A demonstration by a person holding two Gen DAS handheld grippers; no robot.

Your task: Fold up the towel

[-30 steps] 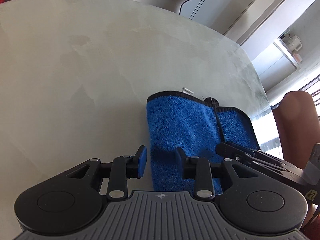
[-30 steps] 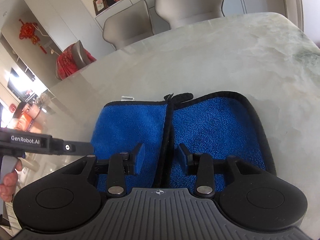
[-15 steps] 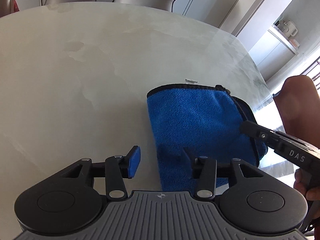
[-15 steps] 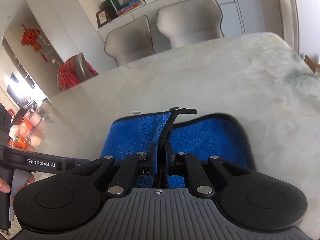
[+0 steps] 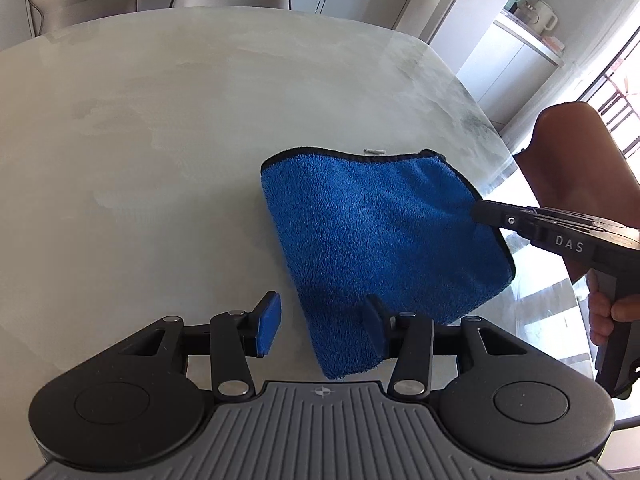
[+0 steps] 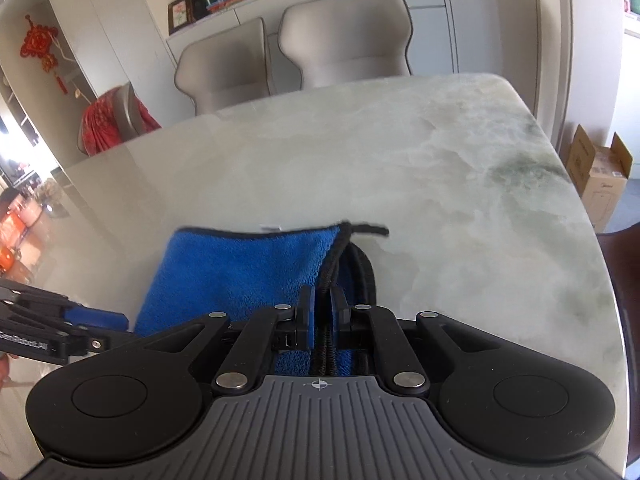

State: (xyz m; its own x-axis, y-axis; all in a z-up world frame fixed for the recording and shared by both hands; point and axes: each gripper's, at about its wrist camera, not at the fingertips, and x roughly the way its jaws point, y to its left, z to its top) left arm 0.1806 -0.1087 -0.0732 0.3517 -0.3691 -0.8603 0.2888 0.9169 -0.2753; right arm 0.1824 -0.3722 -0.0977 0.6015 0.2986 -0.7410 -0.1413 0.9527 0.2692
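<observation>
Blue towel lies folded on the pale marble table, toward the table's right edge as the left wrist view has it. Black piping runs along its far and right borders.

Right gripper: fingers closed on the towel's black-trimmed edges, which run up between the pads as a bunched cord. The cloth rises slightly at the pinch; a black loop tag sticks out at the far corner. In the left wrist view the same gripper comes in from the right, its tip on the towel's right border, a hand wrapped round its handle.

Left gripper: fingers apart, nothing pressed between them. The towel's near left corner lies below and between them; the right pad overlaps the cloth in view, the left pad sits over bare table. Contact cannot be told.

Edges: the towel's left fold is a clean straight line, running diagonally toward the left gripper. A small white scrap lies on the table just beyond the far edge.

Room: broad bare marble to the left and beyond the towel. Table rim close on the right. Two pale chairs at the far side, a brown chair back at the right, a cardboard box on the floor past the rim.
</observation>
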